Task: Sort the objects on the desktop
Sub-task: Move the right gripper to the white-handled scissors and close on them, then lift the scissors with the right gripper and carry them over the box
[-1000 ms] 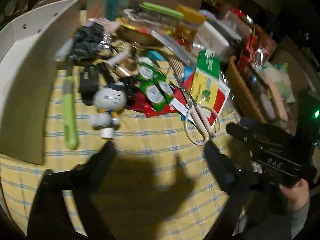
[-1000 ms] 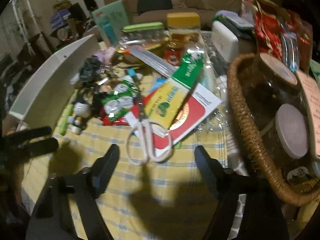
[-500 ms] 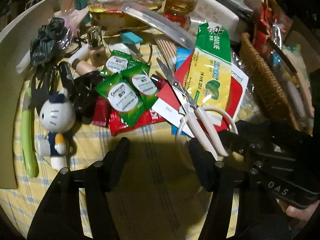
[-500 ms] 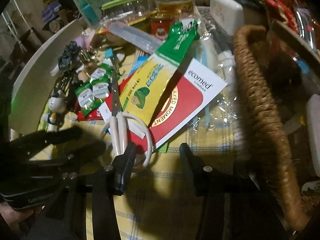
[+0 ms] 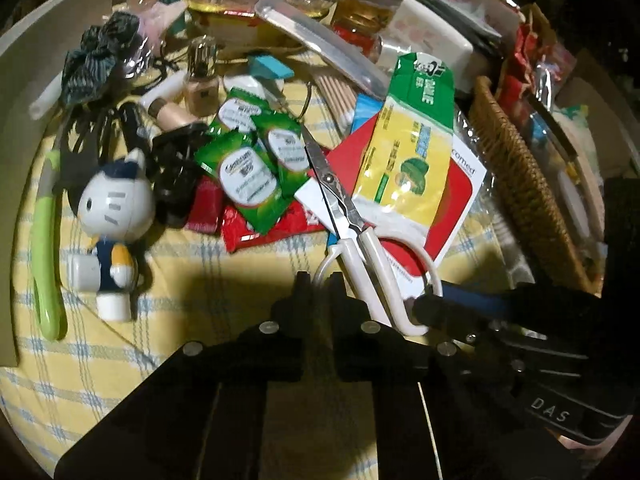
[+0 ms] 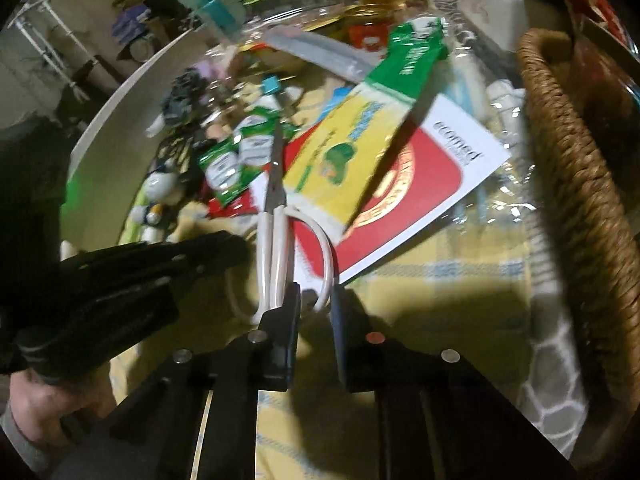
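Observation:
White-handled scissors (image 5: 340, 200) (image 6: 276, 184) lie on the yellow checked cloth, blades pointing away, resting partly on a red-and-white card (image 5: 452, 200). My left gripper (image 5: 319, 280) is low over the left handle loop. Its jaws are closing and pinch the white loop between them. In the right wrist view the left gripper (image 6: 224, 248) comes in from the left. My right gripper (image 6: 316, 300) (image 5: 420, 306) has the right handle loop between its closing jaws. That loop lies against the right pad, and a small gap still shows beside the other pad.
A cat figurine (image 5: 114, 204), green sachets (image 5: 248, 172) and a yellow-green packet (image 5: 408, 148) crowd around the blades. A wicker basket (image 5: 520, 168) (image 6: 580, 160) stands at the right, a green-handled tool (image 5: 44, 248) and a white curved panel (image 5: 24, 80) at the left. Jars and boxes fill the back.
Both grippers dropped and moved forward onto the scissors' handle loops. Their jaws went from wide open to nearly together, the left on one loop and the right around the other.

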Available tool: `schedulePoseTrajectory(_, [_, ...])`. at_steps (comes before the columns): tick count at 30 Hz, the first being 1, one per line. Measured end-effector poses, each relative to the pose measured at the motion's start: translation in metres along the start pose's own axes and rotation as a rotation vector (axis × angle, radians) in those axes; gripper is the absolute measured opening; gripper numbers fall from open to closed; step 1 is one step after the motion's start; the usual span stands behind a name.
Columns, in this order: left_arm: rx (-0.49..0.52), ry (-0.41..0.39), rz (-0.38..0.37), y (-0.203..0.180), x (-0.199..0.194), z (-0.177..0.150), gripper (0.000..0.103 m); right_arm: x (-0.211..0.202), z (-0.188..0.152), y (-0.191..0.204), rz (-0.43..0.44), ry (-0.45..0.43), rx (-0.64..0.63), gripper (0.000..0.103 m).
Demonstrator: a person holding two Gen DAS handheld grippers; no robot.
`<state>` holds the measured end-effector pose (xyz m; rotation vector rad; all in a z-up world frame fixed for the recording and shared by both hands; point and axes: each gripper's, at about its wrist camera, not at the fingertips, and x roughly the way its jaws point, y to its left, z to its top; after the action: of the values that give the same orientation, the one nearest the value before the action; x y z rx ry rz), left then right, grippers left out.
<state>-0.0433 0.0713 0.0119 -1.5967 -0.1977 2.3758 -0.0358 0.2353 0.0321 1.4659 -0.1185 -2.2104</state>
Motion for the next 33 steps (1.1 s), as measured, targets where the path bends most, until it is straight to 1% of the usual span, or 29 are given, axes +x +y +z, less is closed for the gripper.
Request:
schedulePoseTrajectory(1, [0.0,0.001,-0.006,0.001,0.0,-0.002,0.009,-0.001,-0.001,0.002,0.0,-0.003,-0.003,0.015])
schedulePoseTrajectory(3, [-0.016,0.006,-0.022,0.005,-0.002,0.0,0.009,-0.004,-0.002,0.003,0.027,-0.011,0.011,0.015])
schedulePoseTrajectory(5, [-0.049,0.014,-0.057,0.01,-0.003,0.0,0.009,-0.005,-0.002,0.001,0.095,-0.015,0.048,0.015])
schedulePoseTrajectory(6, [-0.057,0.015,-0.067,0.011,-0.002,0.001,0.009,-0.006,-0.002,0.0,0.139,-0.017,0.071,0.014])
schedulePoseTrajectory(8, [-0.056,0.015,-0.069,0.011,-0.002,-0.001,0.009,-0.006,-0.003,0.001,0.191,-0.017,0.095,0.014])
schedulePoseTrajectory(10, [-0.055,0.009,-0.071,0.012,-0.003,-0.002,0.009,-0.005,-0.001,0.0,0.199,-0.024,0.11,0.014])
schedulePoseTrajectory(11, [-0.06,0.008,-0.079,0.013,-0.003,-0.003,0.009,-0.003,0.0,-0.003,0.222,-0.028,0.137,0.014])
schedulePoseTrajectory(13, [-0.076,0.006,-0.1,0.016,-0.003,-0.003,0.009,0.001,0.003,-0.008,0.243,-0.025,0.177,0.016])
schedulePoseTrajectory(15, [-0.089,0.007,-0.118,0.018,-0.003,-0.002,0.01,0.005,0.005,-0.012,0.235,-0.017,0.194,0.018])
schedulePoseTrajectory(16, [-0.101,0.01,-0.135,0.02,-0.003,-0.002,0.01,0.005,0.005,-0.016,0.281,-0.023,0.227,0.015])
schedulePoseTrajectory(18, [-0.123,0.016,-0.167,0.022,-0.002,-0.001,0.01,0.003,0.005,-0.021,0.406,-0.034,0.296,0.01])
schedulePoseTrajectory(19, [-0.135,0.018,-0.188,0.023,-0.003,-0.001,0.01,-0.001,0.005,-0.021,0.447,-0.051,0.318,0.01])
schedulePoseTrajectory(21, [-0.157,0.017,-0.225,0.026,-0.005,-0.003,0.009,-0.009,0.007,-0.016,0.484,-0.078,0.313,0.009])
schedulePoseTrajectory(23, [-0.193,0.013,-0.283,0.029,-0.01,-0.005,0.009,-0.017,0.009,-0.01,0.565,-0.102,0.318,0.009])
schedulePoseTrajectory(24, [-0.203,0.008,-0.303,0.03,-0.014,-0.006,0.008,-0.023,0.009,-0.005,0.584,-0.114,0.312,0.009])
schedulePoseTrajectory(26, [-0.204,-0.011,-0.326,0.031,-0.027,-0.006,0.008,-0.032,0.01,0.008,0.594,-0.132,0.287,0.009])
schedulePoseTrajectory(29, [-0.212,-0.041,-0.362,0.038,-0.049,-0.005,0.008,-0.042,0.013,0.021,0.634,-0.149,0.286,0.009])
schedulePoseTrajectory(31, [-0.224,-0.064,-0.39,0.043,-0.062,-0.006,0.01,-0.055,0.019,0.037,0.626,-0.172,0.257,0.009])
schedulePoseTrajectory(33, [-0.251,-0.094,-0.44,0.051,-0.079,-0.01,0.021,-0.066,0.023,0.055,0.622,-0.184,0.216,0.009])
